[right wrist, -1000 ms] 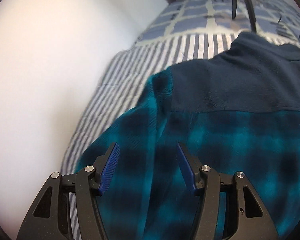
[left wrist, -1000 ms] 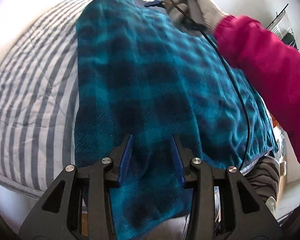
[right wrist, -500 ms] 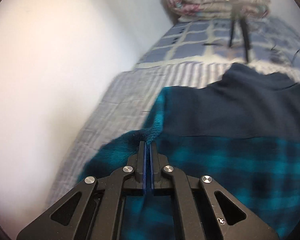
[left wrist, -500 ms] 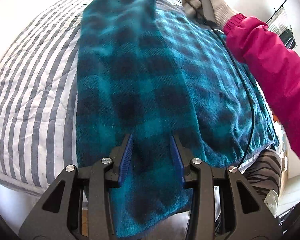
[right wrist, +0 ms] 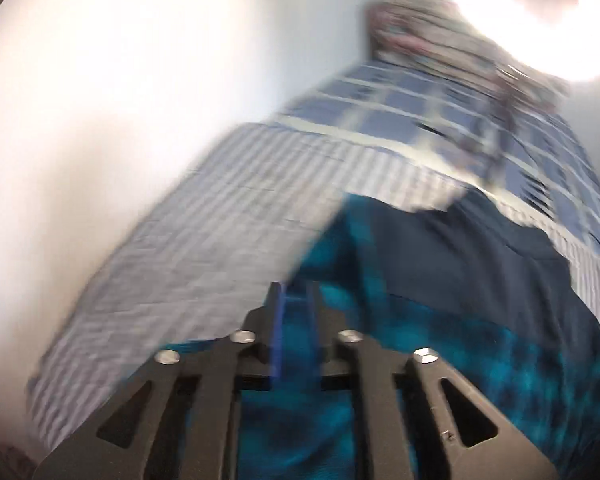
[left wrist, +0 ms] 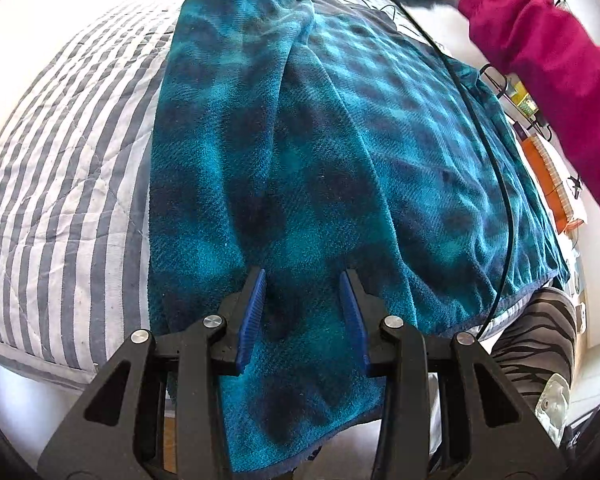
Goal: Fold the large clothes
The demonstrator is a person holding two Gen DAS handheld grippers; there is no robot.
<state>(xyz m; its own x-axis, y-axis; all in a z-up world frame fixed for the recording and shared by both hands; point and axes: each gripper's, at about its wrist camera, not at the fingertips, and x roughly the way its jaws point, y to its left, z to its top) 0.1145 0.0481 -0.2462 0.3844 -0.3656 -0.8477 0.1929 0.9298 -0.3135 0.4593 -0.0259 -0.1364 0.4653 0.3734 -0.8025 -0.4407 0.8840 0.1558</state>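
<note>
Fleece shirt [left wrist: 300,152], teal and dark plaid, lies spread along the bed, covering most of the striped quilt [left wrist: 60,184] from the near edge toward the far end, with its bottom corner hanging over the near edge below my left gripper [left wrist: 302,308]. I read the left gripper as released: its blue pads [left wrist: 254,316] stand well apart over the plaid cloth and clamp nothing. One side of the shirt is folded over lengthwise, forming a raised ridge that runs from the far end toward the left gripper. The right-wrist view is blurred by motion. In it I see the right gripper [right wrist: 296,308] with its jaws drawn close, a narrow strip of teal cloth showing between them, so I read it as clenched on the shirt near the edge beside the quilt. The navy panel [right wrist: 480,264] of the shirt lies just past that gripper, toward the checked bedspread [right wrist: 440,120] at the far end. A pink sleeve [left wrist: 540,48] crosses the upper right corner of the left view, and a black cable [left wrist: 496,160] trails across the shirt.
</note>
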